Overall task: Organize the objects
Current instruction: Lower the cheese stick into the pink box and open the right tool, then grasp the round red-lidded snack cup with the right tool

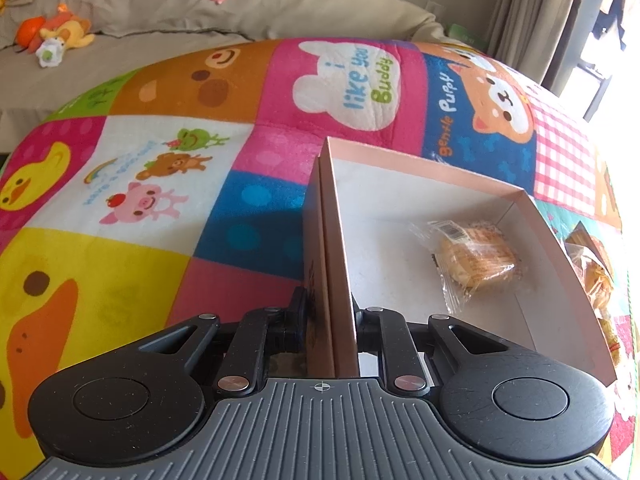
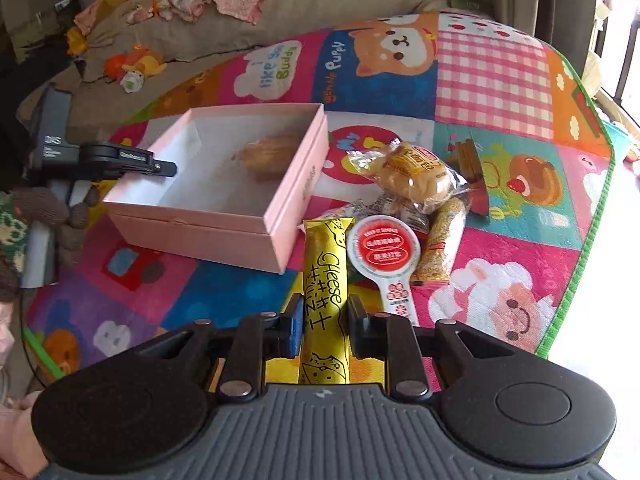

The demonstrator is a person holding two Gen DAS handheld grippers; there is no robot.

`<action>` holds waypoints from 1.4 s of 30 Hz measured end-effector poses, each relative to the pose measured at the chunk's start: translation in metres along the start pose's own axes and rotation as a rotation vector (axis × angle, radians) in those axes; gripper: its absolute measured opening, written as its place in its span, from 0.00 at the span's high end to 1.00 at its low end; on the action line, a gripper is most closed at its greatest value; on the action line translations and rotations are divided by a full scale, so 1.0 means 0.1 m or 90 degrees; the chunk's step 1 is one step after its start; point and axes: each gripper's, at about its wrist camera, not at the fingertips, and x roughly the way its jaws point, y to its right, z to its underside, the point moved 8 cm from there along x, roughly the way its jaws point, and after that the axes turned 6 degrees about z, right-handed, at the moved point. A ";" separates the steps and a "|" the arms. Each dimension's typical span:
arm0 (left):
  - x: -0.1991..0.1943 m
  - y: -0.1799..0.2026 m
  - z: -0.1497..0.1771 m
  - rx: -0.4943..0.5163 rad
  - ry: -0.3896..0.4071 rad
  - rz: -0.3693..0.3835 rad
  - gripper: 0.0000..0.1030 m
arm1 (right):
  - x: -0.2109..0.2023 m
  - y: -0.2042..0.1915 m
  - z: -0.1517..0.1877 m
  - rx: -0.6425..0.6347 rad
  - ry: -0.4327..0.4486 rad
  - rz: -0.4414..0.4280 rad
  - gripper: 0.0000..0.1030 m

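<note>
A pink box (image 2: 224, 224) with a white inside lies open on the colourful play mat. One wrapped pastry (image 1: 474, 258) lies in it, also seen blurred in the right wrist view (image 2: 268, 156). My left gripper (image 1: 330, 312) is shut on the box's left wall (image 1: 332, 248); it shows from the side in the right wrist view (image 2: 164, 168). My right gripper (image 2: 324, 320) is shut on a yellow "Cheese" snack stick (image 2: 325, 300), held above the mat just right of the box's near corner.
Right of the box lie a wrapped bun (image 2: 416, 176), a sesame snack bar (image 2: 442, 240), a white and red round-headed packet (image 2: 382, 252) and a dark red packet (image 2: 474, 176). A beige sofa cover (image 2: 320, 4) with plush toys (image 2: 136, 66) lies behind the mat.
</note>
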 end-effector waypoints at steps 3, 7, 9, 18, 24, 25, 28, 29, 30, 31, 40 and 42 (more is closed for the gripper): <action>0.03 -0.02 0.03 -0.004 -0.005 0.002 0.82 | -0.21 -0.25 -0.10 -0.002 0.015 -0.065 0.79; 0.02 -0.03 0.03 -0.017 -0.002 0.008 0.82 | -0.31 -0.54 -0.34 -0.015 0.020 -0.124 0.79; 0.02 -0.03 0.03 -0.017 -0.001 0.011 0.81 | -0.30 -0.65 -0.52 -0.025 0.028 -0.128 0.79; 0.00 -0.05 0.07 -0.018 -0.001 0.029 0.81 | 0.07 -0.95 -1.31 -0.046 0.087 -0.096 0.79; -0.02 -0.06 0.07 -0.029 -0.003 0.036 0.81 | 0.57 -1.23 -1.66 -0.050 0.094 -0.090 0.77; -0.02 -0.06 0.07 -0.031 -0.004 0.036 0.81 | 0.67 -1.26 -1.68 -0.042 0.084 -0.099 0.76; -0.03 -0.06 0.07 -0.032 -0.003 0.037 0.81 | 0.89 -1.26 -1.71 -0.013 0.054 -0.110 0.69; -0.03 -0.06 0.07 -0.033 -0.003 0.037 0.81 | 0.91 -1.24 -1.70 -0.009 0.053 -0.108 0.67; -0.03 -0.06 0.07 -0.034 -0.004 0.038 0.81 | 0.92 -1.18 -1.68 -0.003 0.053 -0.102 0.66; -0.02 -0.05 0.07 -0.034 -0.003 0.037 0.81 | 0.92 -1.12 -1.66 0.001 0.054 -0.093 0.64; -0.01 -0.05 0.07 -0.032 -0.003 0.031 0.81 | 0.64 -0.20 -1.20 0.024 0.078 0.040 0.44; -0.02 -0.05 0.07 -0.031 -0.004 0.027 0.82 | 0.58 0.02 -1.05 0.028 0.079 0.075 0.40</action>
